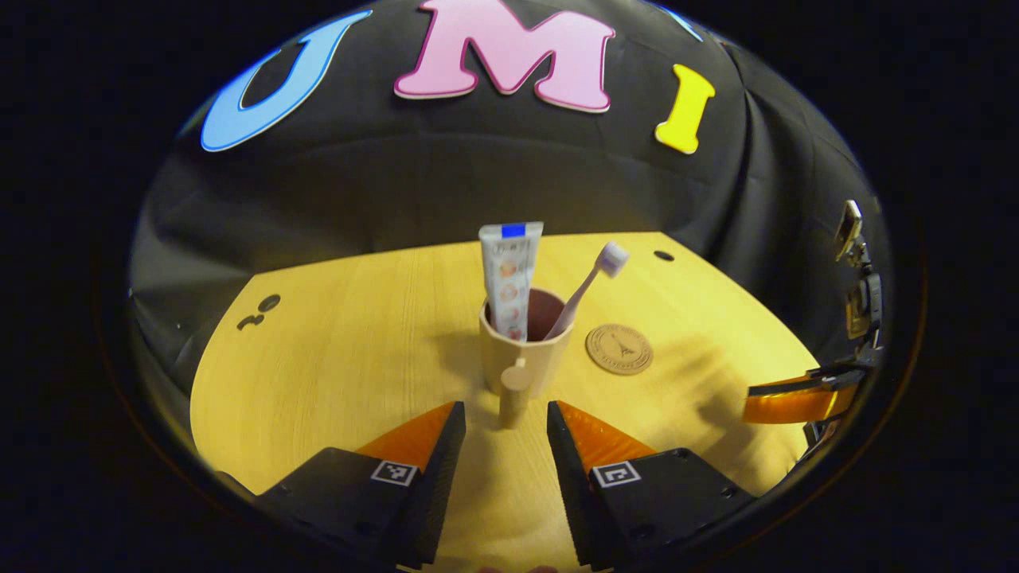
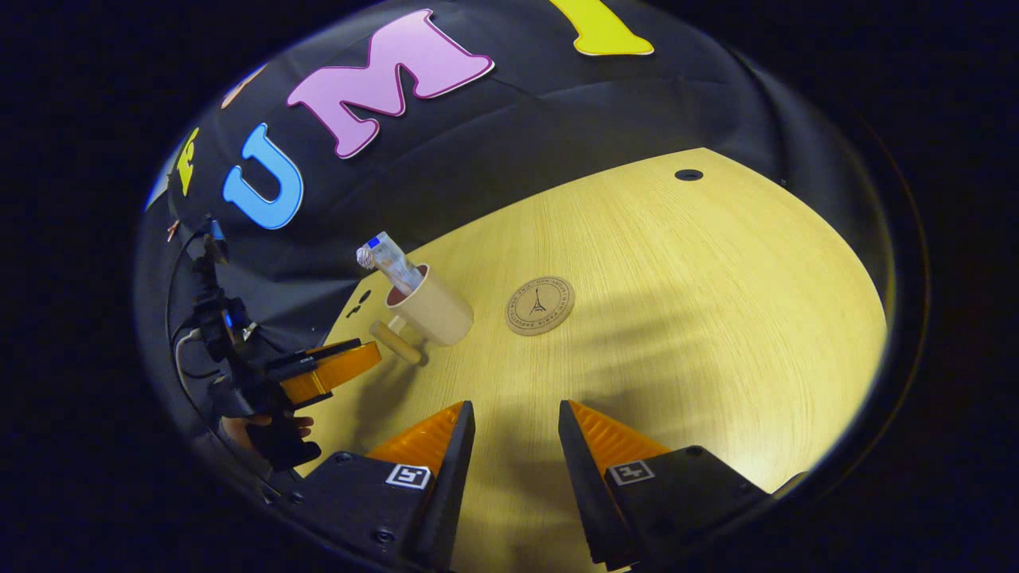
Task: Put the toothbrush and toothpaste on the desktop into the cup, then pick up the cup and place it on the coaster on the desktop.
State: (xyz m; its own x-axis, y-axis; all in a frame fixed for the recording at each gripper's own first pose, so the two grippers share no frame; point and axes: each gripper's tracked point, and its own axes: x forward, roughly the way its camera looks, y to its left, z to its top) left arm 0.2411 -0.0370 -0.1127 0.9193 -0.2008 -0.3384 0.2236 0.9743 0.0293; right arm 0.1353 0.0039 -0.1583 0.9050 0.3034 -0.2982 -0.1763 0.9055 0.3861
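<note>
Cup (image 1: 525, 344) stands upright on the wooden desktop (image 1: 334, 374), near the middle of the left gripper view, with the toothpaste (image 1: 510, 274) and toothbrush (image 1: 591, 282) both standing in it. It is pale tan outside and reddish brown inside, and its straight peg handle (image 1: 513, 395) points toward 6 o'clock, down at the camera.

Left gripper (image 1: 505, 418) has its jaws parted; the tip of the handle sits in the gap between the fingertips without either finger touching it, as far as can be told. Right gripper (image 2: 516, 418) is likewise spread wide and grips nothing, with bare desktop between its fingers; the cup lies well off at about 11 o'clock in the right gripper view.

Toothpaste is a flat tube, crimped end up, with a blue patch at the top and small printed pictures along it; the print is too small to read. Toothbrush leans toward 1 o'clock, pink handle, pale bristle head uppermost.

Coaster (image 1: 619, 348) lies flat just beside the cup at 3 o'clock, apart from it. It is a round tan disc stamped with a tower emblem and a ring of lettering too fine to read.
</note>
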